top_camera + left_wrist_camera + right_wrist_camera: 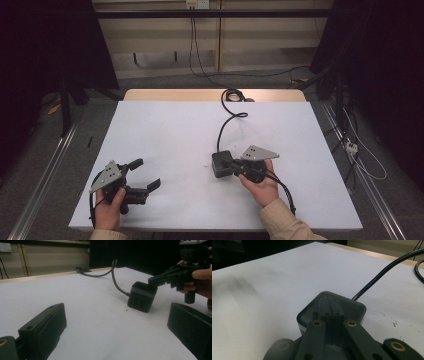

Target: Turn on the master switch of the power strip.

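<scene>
A black cube-shaped power block (220, 169) sits right of the middle of the white table (165, 130), and its black cable (222, 125) curls off toward the far edge. My right gripper (227, 162) is shut, with its tips resting on the block's top face. In the right gripper view the closed jaws lie over the block (355, 310) and the cable (384, 272) leaves at upper right. My left gripper (146, 173) stands open near the front left, holding nothing. In the left gripper view its jaws frame the block (142, 297) and the right gripper (152, 280).
A tiny white speck (125, 310) lies just left of the block. A wooden strip (200, 95) runs along the table's far edge. Metal rails (45, 170) flank the table, and loose cables (360, 150) trail on the floor at right.
</scene>
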